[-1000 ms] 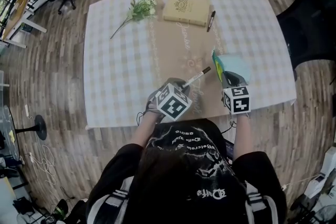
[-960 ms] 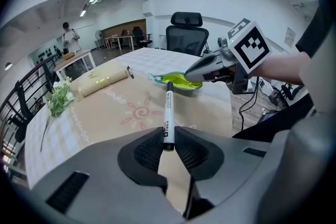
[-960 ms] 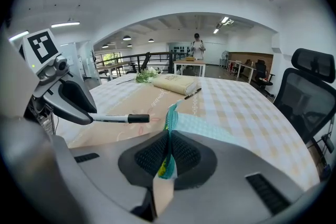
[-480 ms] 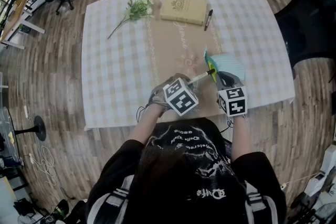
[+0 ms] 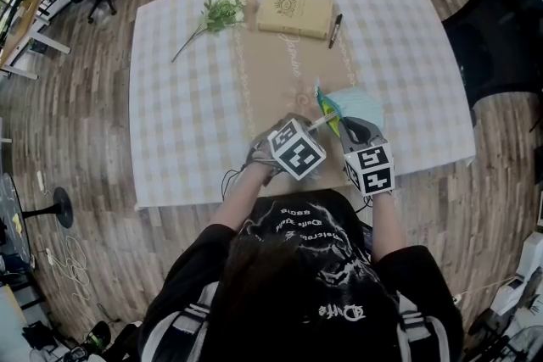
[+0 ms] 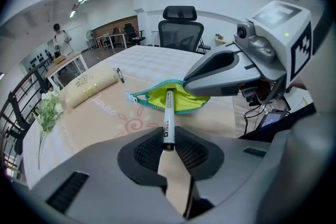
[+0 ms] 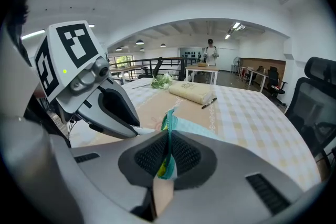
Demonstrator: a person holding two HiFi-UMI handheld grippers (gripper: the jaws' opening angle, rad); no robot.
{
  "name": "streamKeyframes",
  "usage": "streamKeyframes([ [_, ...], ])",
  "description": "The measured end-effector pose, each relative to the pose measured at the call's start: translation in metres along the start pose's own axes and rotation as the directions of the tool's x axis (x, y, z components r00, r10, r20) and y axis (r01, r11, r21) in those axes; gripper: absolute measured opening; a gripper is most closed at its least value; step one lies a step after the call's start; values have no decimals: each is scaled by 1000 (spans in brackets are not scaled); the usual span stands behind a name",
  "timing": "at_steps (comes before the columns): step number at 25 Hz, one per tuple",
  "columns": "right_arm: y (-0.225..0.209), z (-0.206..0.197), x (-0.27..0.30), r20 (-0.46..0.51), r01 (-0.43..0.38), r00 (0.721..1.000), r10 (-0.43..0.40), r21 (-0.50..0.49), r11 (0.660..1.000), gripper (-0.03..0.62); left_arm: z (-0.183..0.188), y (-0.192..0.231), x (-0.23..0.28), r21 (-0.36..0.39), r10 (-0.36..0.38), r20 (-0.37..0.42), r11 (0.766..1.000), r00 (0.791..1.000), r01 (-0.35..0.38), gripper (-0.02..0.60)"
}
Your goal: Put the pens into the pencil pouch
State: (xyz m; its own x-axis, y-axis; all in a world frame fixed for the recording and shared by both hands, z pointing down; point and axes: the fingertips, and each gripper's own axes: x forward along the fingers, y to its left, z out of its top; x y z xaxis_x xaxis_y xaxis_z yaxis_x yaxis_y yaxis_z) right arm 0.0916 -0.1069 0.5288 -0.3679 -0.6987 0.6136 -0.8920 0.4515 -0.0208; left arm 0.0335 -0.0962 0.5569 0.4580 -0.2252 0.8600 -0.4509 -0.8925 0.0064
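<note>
The left gripper [image 6: 168, 150] has its jaws closed on the rear end of a white pen [image 6: 168, 115]. The pen's front end sits inside the open mouth of the pouch [image 6: 181, 101], at the centre of the left gripper view. The right gripper [image 7: 165, 157] has its jaws clamped on the edge of the pouch, with the yellow lining exposed. In the head view both grippers are at lower centre, just beside each other, over the near edge of the table [image 5: 187, 97]. A second pen [image 5: 336, 30] lies at upper centre, just right of a cream book [image 5: 294, 13]. A flower sprig [image 5: 222, 11] lies at upper left.
</note>
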Motion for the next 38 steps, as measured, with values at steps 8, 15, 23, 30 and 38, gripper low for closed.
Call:
streamKeyframes([
  [8, 26, 4, -8, 16, -48, 999, 49, -38, 998, 28, 2, -5, 2, -41, -9, 20, 999, 1000, 10, 84],
  [15, 40, 12, -15, 44, -83, 995, 86, -61, 995, 28, 11, -3, 2, -122, -2, 102, 992, 995, 14, 84],
  [23, 55, 11, -26, 50, -149, 987, 153, -68, 986, 28, 11, -9, -2, -243, -49, 190, 965, 981, 96, 84],
  [30, 67, 23, -23, 72, -223, 971, 226, -53, 973, 28, 13, 0, -1, -351, -76, 231, 923, 970, 157, 84],
  [38, 50, 32, -22, 97, -201, 975, 201, -8, 980, 28, 31, 7, -8, -383, -96, 358, 892, 929, 240, 84],
])
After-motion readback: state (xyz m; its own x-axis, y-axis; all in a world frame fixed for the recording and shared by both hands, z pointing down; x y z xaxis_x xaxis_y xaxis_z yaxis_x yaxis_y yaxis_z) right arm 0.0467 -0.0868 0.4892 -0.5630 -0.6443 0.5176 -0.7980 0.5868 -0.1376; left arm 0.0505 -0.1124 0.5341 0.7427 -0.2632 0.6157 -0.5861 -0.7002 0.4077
